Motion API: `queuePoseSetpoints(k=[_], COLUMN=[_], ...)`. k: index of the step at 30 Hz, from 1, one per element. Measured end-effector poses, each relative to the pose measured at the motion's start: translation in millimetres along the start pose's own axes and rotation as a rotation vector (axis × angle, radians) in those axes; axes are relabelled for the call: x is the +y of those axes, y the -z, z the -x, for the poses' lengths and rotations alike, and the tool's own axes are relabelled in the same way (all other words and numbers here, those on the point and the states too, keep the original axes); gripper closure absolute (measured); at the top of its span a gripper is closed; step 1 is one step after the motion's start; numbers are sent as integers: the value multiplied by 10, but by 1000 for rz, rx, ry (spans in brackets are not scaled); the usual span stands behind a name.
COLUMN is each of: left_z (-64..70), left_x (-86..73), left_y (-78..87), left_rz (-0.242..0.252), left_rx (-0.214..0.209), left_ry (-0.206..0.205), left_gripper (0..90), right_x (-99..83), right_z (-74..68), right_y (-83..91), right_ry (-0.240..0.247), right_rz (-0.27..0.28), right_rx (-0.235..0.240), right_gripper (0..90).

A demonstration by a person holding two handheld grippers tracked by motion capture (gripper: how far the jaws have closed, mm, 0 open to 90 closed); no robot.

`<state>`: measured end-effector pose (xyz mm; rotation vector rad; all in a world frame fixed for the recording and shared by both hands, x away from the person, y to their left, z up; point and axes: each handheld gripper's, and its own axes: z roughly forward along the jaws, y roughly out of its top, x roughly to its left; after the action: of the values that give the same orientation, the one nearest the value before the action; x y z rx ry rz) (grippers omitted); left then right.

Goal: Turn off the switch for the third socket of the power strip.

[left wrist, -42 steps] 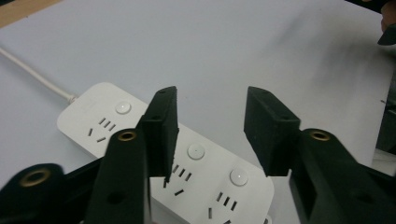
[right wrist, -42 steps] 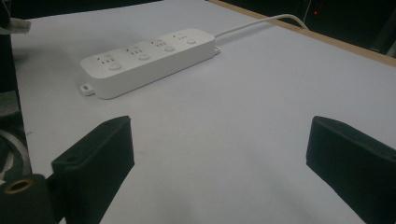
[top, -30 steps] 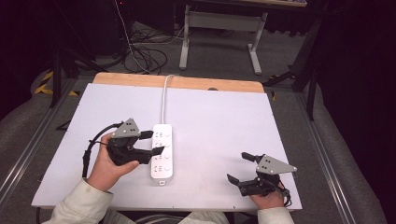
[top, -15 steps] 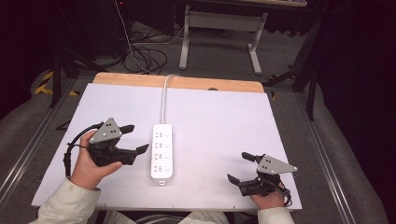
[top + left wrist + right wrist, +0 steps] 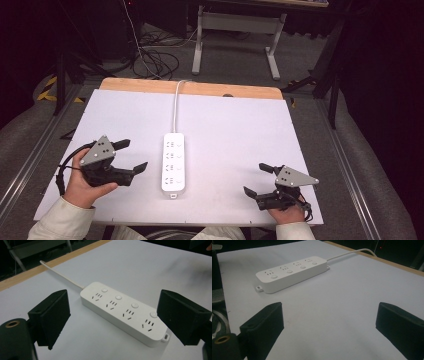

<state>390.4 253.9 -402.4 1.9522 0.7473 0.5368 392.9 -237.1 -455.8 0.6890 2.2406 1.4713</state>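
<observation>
From the high view I see my left tongs (image 5: pixel 131 156) held in a hand near the left side of the white table (image 5: pixel 240 130); the two black jaws stand wide apart with nothing between them, so they are let go; the tips point toward the white power strip (image 5: pixel 173 161); the strip lies just to the right of these tongs, not touching them; its white cord (image 5: pixel 175 107) runs away from the tongs to the far wooden edge of the table; my right tongs (image 5: pixel 257 179) sit low on the right side, well apart from the strip; their jaws are spread wide too and hold nothing; the strip lies between the two pairs of tongs, nearer to the left pair.

In the left gripper view I look along the left tongs (image 5: pixel 113 320); the jaws stand far apart, one at each side; the power strip (image 5: pixel 124 312) lies on the table just ahead of them, set at a slant; I can see four round buttons and four sets of holes on top; the cord (image 5: pixel 61 275) leaves its far end.

In the right gripper view the right tongs (image 5: pixel 329 326) are spread wide over bare table (image 5: pixel 352 297); the power strip (image 5: pixel 292 273) lies farther ahead and to the left of the jaws; its cord (image 5: pixel 350 252) goes off to the upper right.
</observation>
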Motion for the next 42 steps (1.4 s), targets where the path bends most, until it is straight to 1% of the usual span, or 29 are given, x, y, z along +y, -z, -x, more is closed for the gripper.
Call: queuePoseSetpoints(k=[3, 7, 11, 16, 18, 20, 23, 24, 25, 26, 28, 29, 30, 31, 33, 38, 41, 42], left_z=[-35, -74, -127, -204, -231, -251, -266, -276, -272, -283, -289, -285, -292, -291, -303, -336, -352, -354], left_x=[-95, -233, -365, -524, -584, -634, -695, -714, -735, -751, -787, -810, -832, -855, -897, -990, -1024, -1025], left_y=[21, 67, 125, 174, 194, 214, 245, 252, 252, 257, 260, 258, 264, 267, 283, 330, 351, 351], left_rz=[5, 9, 14, 22, 24, 28, 31, 28, 24, 11, -30, -37, -47, -52, -62, -77, -75, -74], left_rx=[6, 17, 25, 24, 23, 29, 22, 24, 26, 33, 37, 44, 42, 38, 35, 51, 56, 61], left_ry=[0, 13, 39, 89, 96, 94, 103, 92, 97, 87, 93, 94, 89, 104, 111, 114, 137, 151], left_gripper=[108, 104, 93, 100, 112, 111, 106, 106, 106, 107, 133, 138, 135, 136, 134, 128, 125, 121], right_x=[3, 3, 1, 2, 2, 1, -1, -2, -3, -3, -5, -6, -7, -8, -8, -9, -14, -15], right_z=[-1, -2, -1, -4, -3, -3, -2, -1, -1, -1, 1, 3, 4, 3, 5, 2, 7, 8], right_y=[5, 2, -1, -4, -5, -6, -9, -11, -13, -13, -17, -20, -23, -24, -27, -33, -40, -42], right_ry=[5, 3, 4, 6, 6, 5, 1, 1, 0, 0, 1, 1, 1, 2, 1, -3, -1, -5], right_rz=[-1, -3, -4, -6, -6, -8, -8, -8, -10, -13, -17, -17, -18, -19, -20, -24, -26, -28], right_rx=[-5, -4, -3, -5, -5, -4, -2, -2, -1, -1, 0, 0, 2, 2, 3, 8, 10, 9], right_gripper=[80, 80, 80, 80, 80, 80, 80, 80, 80, 80, 79, 78, 78, 77, 77, 77, 76, 76])
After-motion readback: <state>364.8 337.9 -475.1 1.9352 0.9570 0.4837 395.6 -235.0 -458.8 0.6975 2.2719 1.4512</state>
